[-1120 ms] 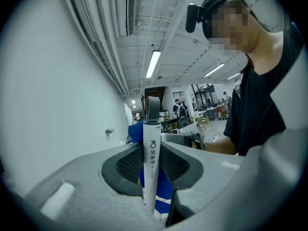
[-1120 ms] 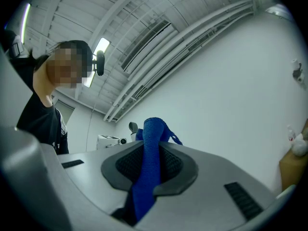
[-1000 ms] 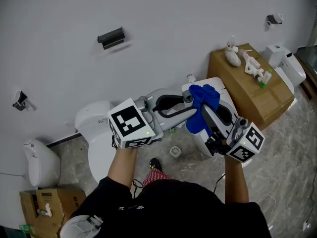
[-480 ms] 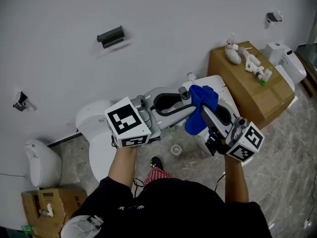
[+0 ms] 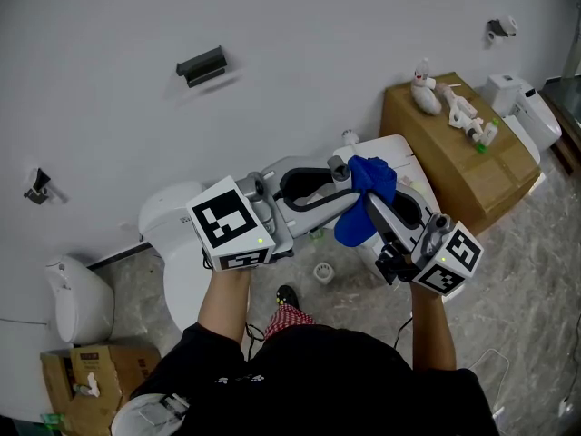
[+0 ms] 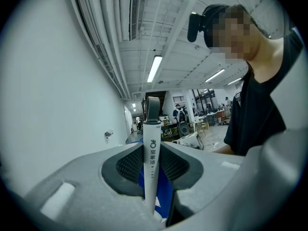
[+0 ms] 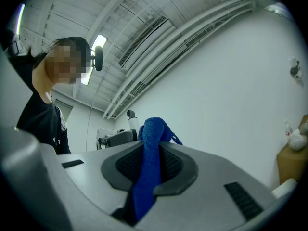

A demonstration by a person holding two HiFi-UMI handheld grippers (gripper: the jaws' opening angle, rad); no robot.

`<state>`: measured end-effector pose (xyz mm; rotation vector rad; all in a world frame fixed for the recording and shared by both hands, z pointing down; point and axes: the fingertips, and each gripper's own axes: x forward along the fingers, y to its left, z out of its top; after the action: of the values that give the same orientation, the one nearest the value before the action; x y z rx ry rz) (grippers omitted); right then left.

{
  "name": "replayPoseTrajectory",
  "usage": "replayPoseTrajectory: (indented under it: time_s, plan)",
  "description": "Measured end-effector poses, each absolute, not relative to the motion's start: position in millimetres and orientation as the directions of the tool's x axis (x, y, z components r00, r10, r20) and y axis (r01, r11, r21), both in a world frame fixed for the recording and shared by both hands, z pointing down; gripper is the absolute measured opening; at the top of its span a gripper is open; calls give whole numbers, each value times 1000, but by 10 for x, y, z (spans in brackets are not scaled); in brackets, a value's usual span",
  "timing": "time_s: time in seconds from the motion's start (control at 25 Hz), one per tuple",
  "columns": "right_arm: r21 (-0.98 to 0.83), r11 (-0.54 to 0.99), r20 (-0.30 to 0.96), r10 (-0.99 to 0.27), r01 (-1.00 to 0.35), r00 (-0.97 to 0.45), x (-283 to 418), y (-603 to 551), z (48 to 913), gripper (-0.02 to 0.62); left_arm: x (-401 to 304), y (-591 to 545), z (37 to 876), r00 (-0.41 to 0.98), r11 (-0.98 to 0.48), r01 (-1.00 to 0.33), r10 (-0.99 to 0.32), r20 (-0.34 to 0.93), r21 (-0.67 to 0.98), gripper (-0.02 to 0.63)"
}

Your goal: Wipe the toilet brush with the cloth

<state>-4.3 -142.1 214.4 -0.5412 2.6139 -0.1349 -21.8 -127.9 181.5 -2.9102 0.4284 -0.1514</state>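
In the head view my left gripper [image 5: 338, 189] reaches right from its marker cube and is shut on the toilet brush's white handle [image 6: 151, 153]. The handle's grey loop end [image 5: 338, 166] sticks out past the jaws. My right gripper [image 5: 374, 205] comes up from the lower right, shut on the blue cloth [image 5: 362, 196]. The cloth is bunched against the handle just right of the loop. The right gripper view shows the cloth [image 7: 149, 167] pinched between the pads, with the handle tip [image 7: 131, 114] behind it. The brush head is hidden.
Under the grippers stand a white toilet [image 5: 174, 230] at the left and another [image 5: 404, 157] behind the cloth. A cardboard box [image 5: 458, 157] with white toys sits at the right, a third toilet [image 5: 526, 116] beyond it. A urinal [image 5: 77, 298] and a small box [image 5: 77, 375] are lower left.
Almost nothing has moved. Both grippers and the cloth have drifted a touch to the left, and the handle's loop end shows slightly more.
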Motion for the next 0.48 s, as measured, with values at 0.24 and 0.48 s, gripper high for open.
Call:
replayPoseTrajectory:
  time_s: [0.24,0.48]
  plan:
    - [-160,922,-417,-387,-352,-822,-56,-1405,2165,64,-224,-1260,1786,953,-939,-276,-295,68,-207,103]
    - [-170,918,-401,-398,-360,-825,-67,-1404,2220,63,-213,-1248,1747,952,-937,-275,-296,72,-215,102]
